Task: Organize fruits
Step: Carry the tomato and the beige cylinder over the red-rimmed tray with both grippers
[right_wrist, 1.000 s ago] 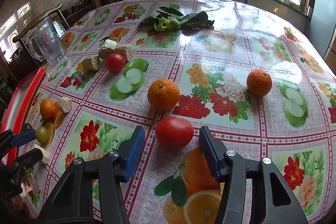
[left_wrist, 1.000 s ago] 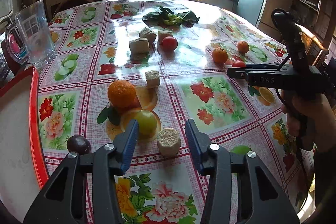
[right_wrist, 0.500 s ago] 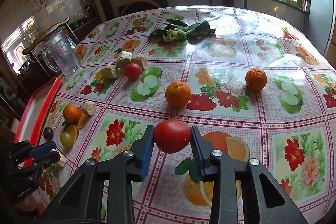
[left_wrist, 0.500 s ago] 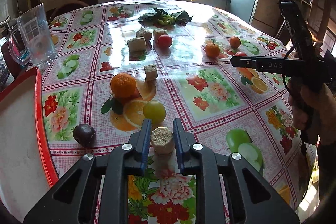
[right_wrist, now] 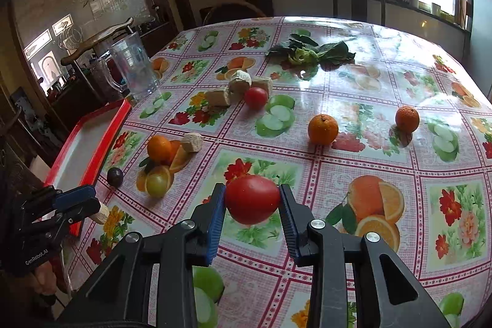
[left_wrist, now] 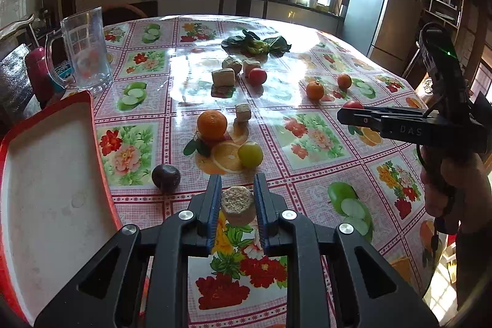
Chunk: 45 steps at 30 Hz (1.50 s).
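My left gripper [left_wrist: 237,199] is shut on a beige round cake piece [left_wrist: 238,205] and holds it above the table, next to the red-rimmed tray [left_wrist: 46,192]. My right gripper [right_wrist: 252,205] is shut on a red tomato [right_wrist: 252,199], lifted above the cloth. On the table lie an orange [left_wrist: 212,125], a green-yellow fruit [left_wrist: 250,155] and a dark plum [left_wrist: 166,176] near the tray. Two more oranges [right_wrist: 323,128] [right_wrist: 406,119] and a second tomato [right_wrist: 255,97] lie farther out.
A clear glass pitcher [left_wrist: 86,51] stands behind the tray. Several beige cake blocks [left_wrist: 223,78] and leafy greens [left_wrist: 255,43] lie mid-table. The right gripper shows at the right in the left wrist view [left_wrist: 347,116]. Chairs and a fridge stand beyond the table.
Both grippers closed: the left on the cake piece, the right on the tomato. Both have since risen from the table with their loads.
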{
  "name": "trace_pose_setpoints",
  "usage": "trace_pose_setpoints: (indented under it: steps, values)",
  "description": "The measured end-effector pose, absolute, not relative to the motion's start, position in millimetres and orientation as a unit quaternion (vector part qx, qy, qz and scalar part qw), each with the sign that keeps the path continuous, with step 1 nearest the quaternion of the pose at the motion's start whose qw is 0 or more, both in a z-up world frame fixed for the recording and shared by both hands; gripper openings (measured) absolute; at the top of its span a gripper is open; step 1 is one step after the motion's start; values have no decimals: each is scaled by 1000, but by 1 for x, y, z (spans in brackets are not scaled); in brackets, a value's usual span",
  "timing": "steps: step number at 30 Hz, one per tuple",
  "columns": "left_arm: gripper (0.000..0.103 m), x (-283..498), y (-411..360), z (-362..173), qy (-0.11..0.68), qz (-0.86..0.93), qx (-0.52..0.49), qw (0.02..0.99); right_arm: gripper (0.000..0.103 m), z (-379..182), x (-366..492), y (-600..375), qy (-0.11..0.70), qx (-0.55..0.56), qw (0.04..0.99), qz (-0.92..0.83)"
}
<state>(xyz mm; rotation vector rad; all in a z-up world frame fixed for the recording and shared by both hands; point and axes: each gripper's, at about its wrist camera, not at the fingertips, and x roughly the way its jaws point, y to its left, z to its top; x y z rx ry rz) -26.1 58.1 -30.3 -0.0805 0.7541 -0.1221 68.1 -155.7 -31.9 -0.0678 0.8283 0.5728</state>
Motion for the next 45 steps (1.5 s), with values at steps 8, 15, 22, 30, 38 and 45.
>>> trace_pose_setpoints:
  steps: [8,15,22,30,38,45]
  values:
    - [19,-48,88,-19,352,-33,-54,934,35,-23,47,-122,392,-39,864,313]
    - [19,-68,118,-8,335,-4,-68,940,35,-19,28,-84,392,-42,848,354]
    - [19,-88,155,-4,323,32,-86,942,35,-12,6,-35,389,-60,827,401]
    - [19,-106,195,-11,322,71,-106,938,35,-15,-22,31,389,-88,796,455]
    - [19,-113,223,-25,334,96,-121,930,35,-35,-41,83,408,-111,764,487]
    - [19,-113,235,-44,355,104,-129,920,35,-61,-45,105,435,-128,745,489]
